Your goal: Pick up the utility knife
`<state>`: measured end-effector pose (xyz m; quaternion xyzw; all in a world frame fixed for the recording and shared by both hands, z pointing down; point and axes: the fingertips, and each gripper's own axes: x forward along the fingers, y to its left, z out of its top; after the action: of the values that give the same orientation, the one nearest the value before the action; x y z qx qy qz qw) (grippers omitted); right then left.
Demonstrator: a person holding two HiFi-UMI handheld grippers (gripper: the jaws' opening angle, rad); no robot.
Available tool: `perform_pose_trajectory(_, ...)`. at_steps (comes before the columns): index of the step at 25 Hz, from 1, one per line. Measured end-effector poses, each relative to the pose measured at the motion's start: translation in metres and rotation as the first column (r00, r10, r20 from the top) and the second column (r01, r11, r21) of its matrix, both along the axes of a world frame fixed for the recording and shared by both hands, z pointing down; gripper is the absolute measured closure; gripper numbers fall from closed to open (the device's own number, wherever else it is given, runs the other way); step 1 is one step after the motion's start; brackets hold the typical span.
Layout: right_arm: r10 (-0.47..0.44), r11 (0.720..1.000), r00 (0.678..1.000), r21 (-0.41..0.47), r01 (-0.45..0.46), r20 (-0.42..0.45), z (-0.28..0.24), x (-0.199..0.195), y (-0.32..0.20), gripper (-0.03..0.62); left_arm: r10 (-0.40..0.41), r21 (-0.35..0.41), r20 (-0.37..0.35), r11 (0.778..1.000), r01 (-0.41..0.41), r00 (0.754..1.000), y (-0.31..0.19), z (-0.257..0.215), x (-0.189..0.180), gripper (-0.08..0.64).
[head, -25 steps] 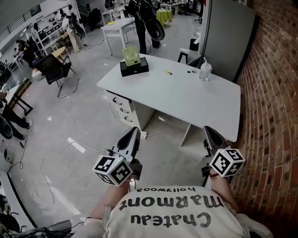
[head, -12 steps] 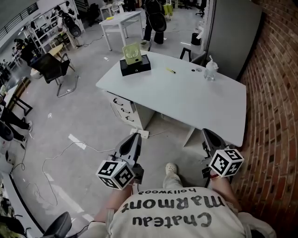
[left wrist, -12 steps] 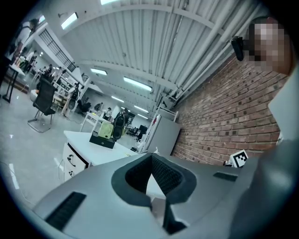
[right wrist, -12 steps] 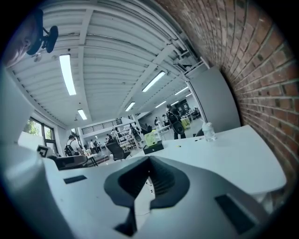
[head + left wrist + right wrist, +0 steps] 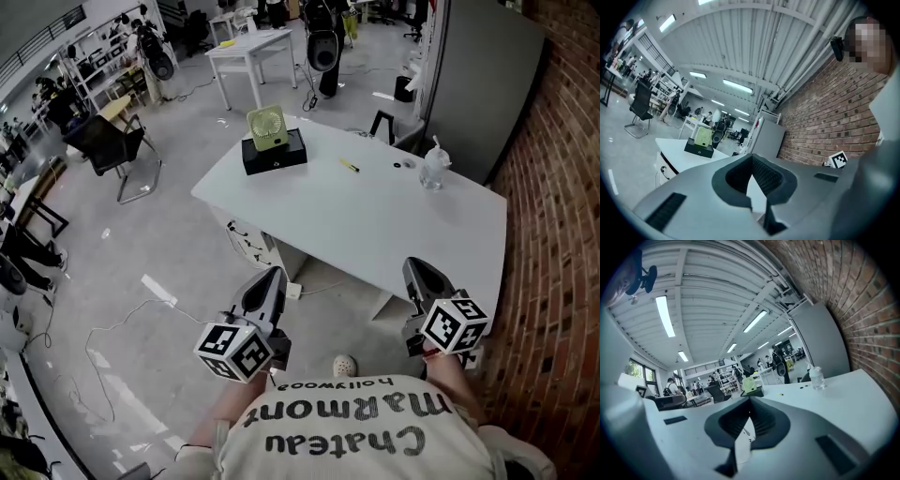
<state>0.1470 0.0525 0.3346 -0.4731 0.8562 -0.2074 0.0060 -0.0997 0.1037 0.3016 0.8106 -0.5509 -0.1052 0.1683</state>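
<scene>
The person's shirt (image 5: 349,429) reads "Chateau Marmont hollywood" (upside down from above).

the bench (image 5: 375,220) is plain white. on it the utility knife (image 5: 350,166) shows as a thin yellow sliver, the box (image 5: 275,155) is black, and the fan (image 5: 265,124) on top of it is pale yellow-green. the bottle (image 5: 431,172) is clear. the brick wall (image 5: 553,197) is red-brown with paler mortar lines, and the floor (image 5: 141,234) is light grey. the left claw (image 5: 271,277) and right claw (image 5: 413,267) are grey with dark ribbed pads. the left cube (image 5: 230,349) and right cube (image 5: 455,323) wear black-and-white square markers. the shirt (image 5: 347,431) is off-white with dark lettering.
</scene>
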Motion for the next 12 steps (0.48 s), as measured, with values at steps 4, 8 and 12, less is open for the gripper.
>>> perform_pose_trajectory(4, -0.009, 1.000, 1.000, 0.020, 0.009, 0.008, -0.007, 0.003, -0.043, 0.589, -0.021, 0.010, 0.000, 1.000, 0.021, 1.000, -0.038, -0.005, 0.000, 0.558)
perform_pose_trajectory(8, -0.020, 0.999, 1.000, 0.029, 0.020, 0.011, -0.012, 0.008, -0.081, 0.589, -0.034, 0.017, 0.000, 0.999, 0.034, 0.999, -0.072, -0.009, 0.006, 0.558)
perform_pose_trajectory(12, -0.038, 0.999, 0.999, 0.038, 0.037, 0.010, -0.015, 0.013, -0.115, 0.589, -0.045, 0.027, 0.001, 0.999, 0.045, 0.999, -0.104, -0.011, 0.012, 0.558)
